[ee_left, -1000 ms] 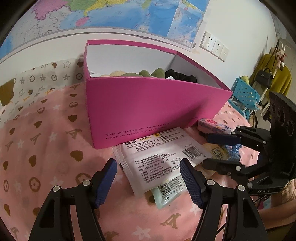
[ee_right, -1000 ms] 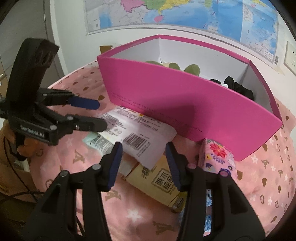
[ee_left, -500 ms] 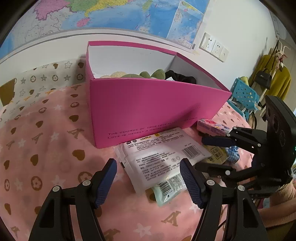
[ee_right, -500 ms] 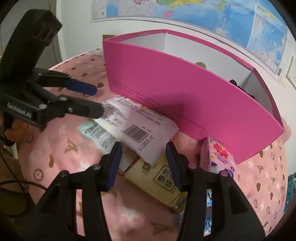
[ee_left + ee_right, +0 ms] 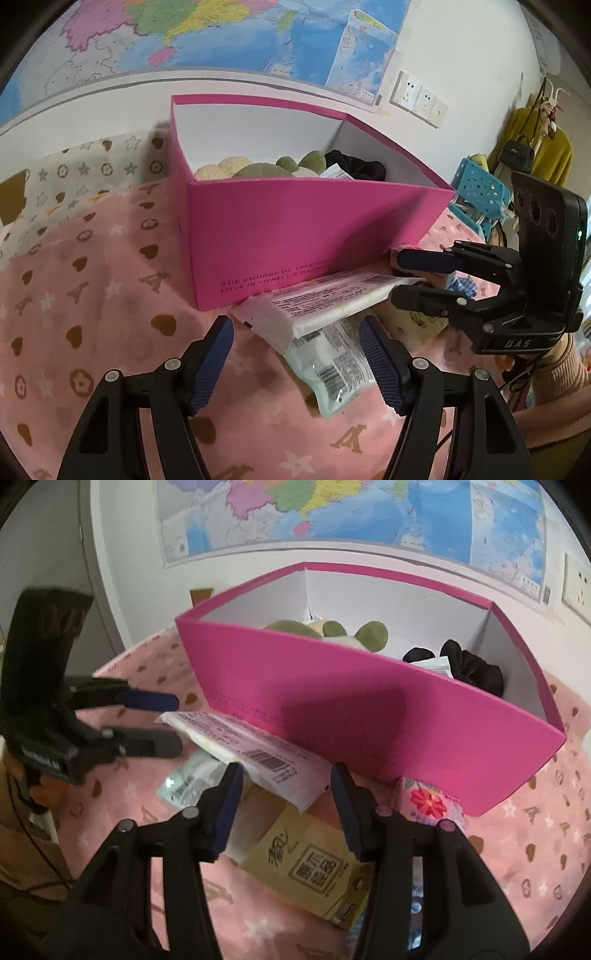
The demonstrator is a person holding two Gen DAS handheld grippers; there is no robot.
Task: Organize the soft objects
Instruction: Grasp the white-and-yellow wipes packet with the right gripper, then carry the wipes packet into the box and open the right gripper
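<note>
Both jaw pairs stand spread. The left gripper (image 5: 295, 354) hangs over the pale green wipes pack (image 5: 332, 369) and pinches nothing. The right gripper (image 5: 286, 805) has its pads either side of the near corner of the white wipes pack (image 5: 255, 753); whether they already press on it cannot be told, as the corner sits between them without clear contact.

Compared with a moment ago, the white pack no longer lies flat: its right end is now tilted up off the pink blanket (image 5: 92, 295), seen edge-on from the left wrist view, and the right gripper has swung closer to it. That suggests the pack is being levered up for a pick.

Just under it lie a yellow tissue pack (image 5: 314, 867) and, to the right, a small floral pack (image 5: 424, 801). Farther back stands the pink box (image 5: 369, 709), already holding plush toys (image 5: 332, 629) and a black cloth (image 5: 472, 668); four soft packs remain outside it.
</note>
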